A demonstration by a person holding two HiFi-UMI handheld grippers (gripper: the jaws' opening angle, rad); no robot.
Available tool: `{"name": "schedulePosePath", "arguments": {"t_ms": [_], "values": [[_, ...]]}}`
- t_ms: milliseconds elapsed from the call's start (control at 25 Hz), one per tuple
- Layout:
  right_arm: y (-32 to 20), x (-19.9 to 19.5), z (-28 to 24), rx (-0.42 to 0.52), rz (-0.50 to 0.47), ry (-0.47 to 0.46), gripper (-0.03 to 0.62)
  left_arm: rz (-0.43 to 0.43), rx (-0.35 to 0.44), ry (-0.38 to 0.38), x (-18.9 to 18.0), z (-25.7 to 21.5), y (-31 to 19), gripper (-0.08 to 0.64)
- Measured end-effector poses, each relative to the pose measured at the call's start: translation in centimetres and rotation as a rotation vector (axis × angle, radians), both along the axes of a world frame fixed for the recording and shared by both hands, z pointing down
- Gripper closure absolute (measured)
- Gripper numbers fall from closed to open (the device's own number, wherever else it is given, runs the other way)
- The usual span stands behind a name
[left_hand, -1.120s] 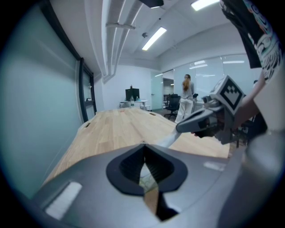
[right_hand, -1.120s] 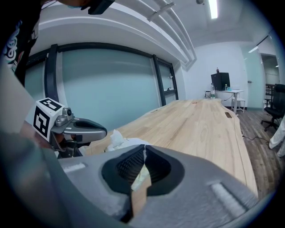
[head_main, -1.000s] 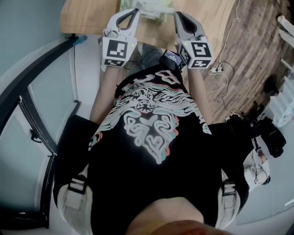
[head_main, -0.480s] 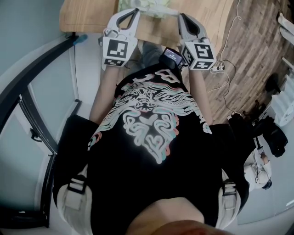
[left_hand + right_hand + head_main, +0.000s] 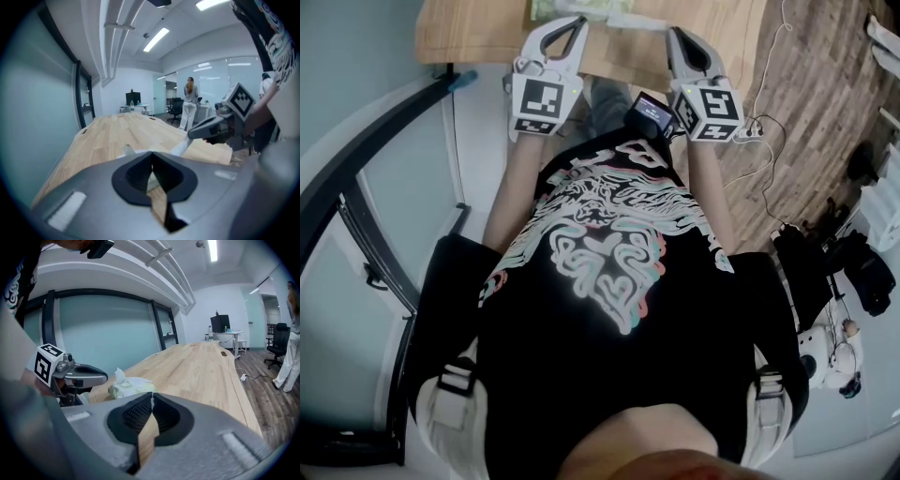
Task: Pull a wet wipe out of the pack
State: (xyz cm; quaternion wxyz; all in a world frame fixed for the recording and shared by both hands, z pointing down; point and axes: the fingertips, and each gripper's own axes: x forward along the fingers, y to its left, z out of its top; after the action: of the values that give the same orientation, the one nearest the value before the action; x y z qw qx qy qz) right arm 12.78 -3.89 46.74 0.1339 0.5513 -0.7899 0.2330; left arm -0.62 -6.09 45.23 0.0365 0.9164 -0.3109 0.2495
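Observation:
The wet wipe pack [image 5: 581, 9] lies on the wooden table [image 5: 487, 28] at the top edge of the head view, between the tips of both grippers. In the right gripper view the pack [image 5: 132, 386] is pale green and white, with a wipe [image 5: 120, 375] sticking up from its top. My left gripper [image 5: 577, 21] is shut and empty, just left of the pack. My right gripper [image 5: 673, 33] is shut too, to the pack's right. Bare wood shows through the slit below its pads [image 5: 161, 413]. In the left gripper view my own jaws hide most of the pack.
The long table [image 5: 201, 364] runs far ahead. A person [image 5: 190, 101] stands by office chairs in the distance. A glass wall [image 5: 108, 338] lines one side. A cable and power strip [image 5: 748, 139] lie on the wood floor right of the table.
Both grippers have shifted a little, the right one slightly rightward in the head view. The pack now sits higher and further left in that view. Both jaws stay shut.

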Motion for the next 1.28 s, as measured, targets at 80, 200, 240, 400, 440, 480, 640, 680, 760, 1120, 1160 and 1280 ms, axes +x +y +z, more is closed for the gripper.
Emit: {"name": "schedulePosePath", "arguments": {"t_ms": [80, 200, 240, 400, 440, 480, 640, 680, 760, 1120, 1160, 1280], "values": [[0.5, 0.2, 0.2, -0.002, 0.009, 0.001, 0.588, 0.005, 0.001, -0.002, 0.1, 0.0, 0.4, 0.571], [1.1, 0.5, 1.0, -0.013, 0.02, 0.005, 0.588, 0.009, 0.001, -0.006, 0.1, 0.2, 0.8, 0.571], [1.4, 0.7, 1.3, -0.019, 0.022, 0.008, 0.588, 0.009, 0.0, -0.007, 0.1, 0.2, 0.9, 0.571], [2.3, 1.3, 2.3, -0.04, 0.035, 0.016, 0.588, 0.012, -0.002, -0.007, 0.3, 0.3, 1.5, 0.571], [2.5, 1.5, 2.7, -0.047, 0.039, 0.016, 0.588, 0.012, -0.001, -0.006, 0.3, 0.2, 1.5, 0.571], [2.8, 1.6, 3.1, -0.056, 0.042, 0.016, 0.588, 0.012, 0.0, -0.005, 0.4, 0.2, 1.5, 0.571], [3.5, 1.6, 4.3, -0.085, 0.046, 0.022, 0.588, 0.005, -0.001, -0.005, 0.2, 0.2, 1.5, 0.571], [3.5, 1.6, 4.5, -0.089, 0.045, 0.025, 0.588, 0.003, -0.003, -0.007, 0.1, 0.3, 1.5, 0.571], [3.7, 1.6, 4.8, -0.095, 0.044, 0.03, 0.588, 0.0, -0.007, -0.01, -0.1, 0.5, 1.6, 0.571], [4.0, 2.5, 5.9, -0.112, 0.068, 0.064, 0.586, 0.002, -0.014, -0.013, 0.4, 0.8, 1.9, 0.571], [4.1, 2.4, 5.9, -0.117, 0.067, 0.048, 0.586, 0.003, -0.013, -0.011, 0.4, 0.8, 2.0, 0.571], [4.5, 2.3, 5.7, -0.119, 0.071, 0.017, 0.584, 0.006, -0.013, 0.0, 0.7, 0.5, 2.1, 0.571]]}}
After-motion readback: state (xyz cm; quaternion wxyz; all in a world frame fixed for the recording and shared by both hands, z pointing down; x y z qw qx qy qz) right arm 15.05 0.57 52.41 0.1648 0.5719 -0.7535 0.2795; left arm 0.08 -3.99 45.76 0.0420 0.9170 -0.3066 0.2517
